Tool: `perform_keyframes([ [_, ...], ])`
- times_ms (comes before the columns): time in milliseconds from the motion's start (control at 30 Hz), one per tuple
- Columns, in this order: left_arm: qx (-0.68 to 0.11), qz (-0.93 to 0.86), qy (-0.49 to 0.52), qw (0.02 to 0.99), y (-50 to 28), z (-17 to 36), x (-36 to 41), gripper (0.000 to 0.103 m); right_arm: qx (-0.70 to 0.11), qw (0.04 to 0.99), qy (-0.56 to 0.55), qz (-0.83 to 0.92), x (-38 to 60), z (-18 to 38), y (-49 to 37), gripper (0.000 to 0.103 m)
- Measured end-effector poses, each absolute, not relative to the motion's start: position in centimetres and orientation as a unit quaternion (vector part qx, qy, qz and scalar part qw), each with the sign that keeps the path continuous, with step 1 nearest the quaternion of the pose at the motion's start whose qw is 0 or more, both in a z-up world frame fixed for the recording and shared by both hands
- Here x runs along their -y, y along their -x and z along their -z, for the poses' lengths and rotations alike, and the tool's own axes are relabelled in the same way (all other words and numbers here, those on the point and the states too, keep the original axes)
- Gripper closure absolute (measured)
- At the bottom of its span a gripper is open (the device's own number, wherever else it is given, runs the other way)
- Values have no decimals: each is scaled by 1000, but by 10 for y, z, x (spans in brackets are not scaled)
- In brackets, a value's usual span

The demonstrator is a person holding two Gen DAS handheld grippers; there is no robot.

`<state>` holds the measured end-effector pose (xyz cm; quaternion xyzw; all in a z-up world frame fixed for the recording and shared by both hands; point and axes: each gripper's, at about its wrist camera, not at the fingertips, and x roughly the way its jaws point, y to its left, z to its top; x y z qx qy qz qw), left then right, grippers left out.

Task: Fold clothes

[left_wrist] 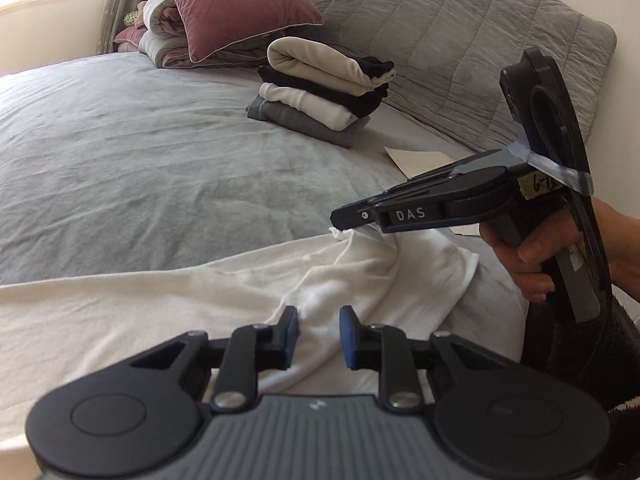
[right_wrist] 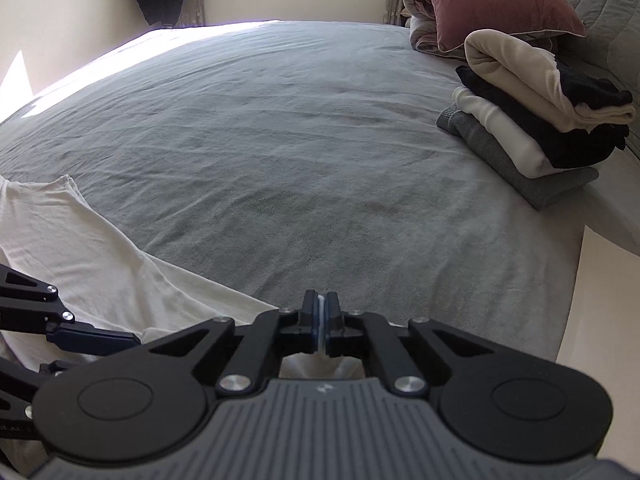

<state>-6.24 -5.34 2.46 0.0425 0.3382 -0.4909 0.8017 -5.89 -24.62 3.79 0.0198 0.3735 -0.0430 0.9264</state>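
A white garment [left_wrist: 160, 304] lies spread on the grey bed near its front edge; it also shows in the right wrist view [right_wrist: 80, 248]. My left gripper [left_wrist: 318, 336] is open just above the garment's bunched part, its blue pads apart. My right gripper [right_wrist: 321, 324] is shut on a corner of the white garment, a thin strip of cloth showing between its pads. In the left wrist view the right gripper [left_wrist: 352, 222] lifts that corner [left_wrist: 344, 236] a little off the bed.
A stack of folded clothes [left_wrist: 320, 92] sits at the back right of the bed [left_wrist: 140, 168], also in the right wrist view [right_wrist: 532, 120]. A mauve pillow [left_wrist: 236, 0] and folded quilts lie behind it by the grey headboard [left_wrist: 460, 48]. A beige sheet [left_wrist: 420, 160] lies by the headboard.
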Motion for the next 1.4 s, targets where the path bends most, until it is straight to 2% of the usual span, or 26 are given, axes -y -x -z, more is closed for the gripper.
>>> perform_keyframes([
  [133,-334,501,-43,797,68,-26,52,99,-346,935,-38,61,258,-52,85,101],
  [367,-316,517,-38,795,78,-33,44,98,-325,940,-61,78,269,-61,130,101],
  [433,-308,515,-31,799,78,-37,39,88,-323,940,-72,81,269,-59,143,101],
  [500,-302,513,-23,803,77,-40,36,68,-325,938,-82,83,268,-55,153,101],
  [633,-310,515,-21,799,73,-39,35,67,-345,929,-99,92,263,-38,169,101],
  [800,-331,528,-66,780,79,-29,45,67,-357,923,-100,102,261,-29,177,99],
  [833,-331,531,-76,777,82,-27,46,67,-353,925,-98,104,260,-31,178,96],
  [867,-328,533,-85,775,85,-26,48,67,-349,927,-95,104,259,-34,178,86],
  [933,-327,541,-94,769,88,-24,49,66,-339,931,-89,104,258,-41,175,82],
  [1000,-330,547,-95,763,89,-24,50,66,-333,933,-91,101,257,-42,168,57],
  [1133,-335,556,-101,754,92,-20,51,66,-334,935,-75,90,247,-34,148,56],
  [1267,-340,566,-106,744,94,-18,51,66,-348,931,-13,109,237,-18,136,57],
  [1400,-344,573,-115,735,97,-19,50,66,-355,922,-9,152,258,-17,147,67],
])
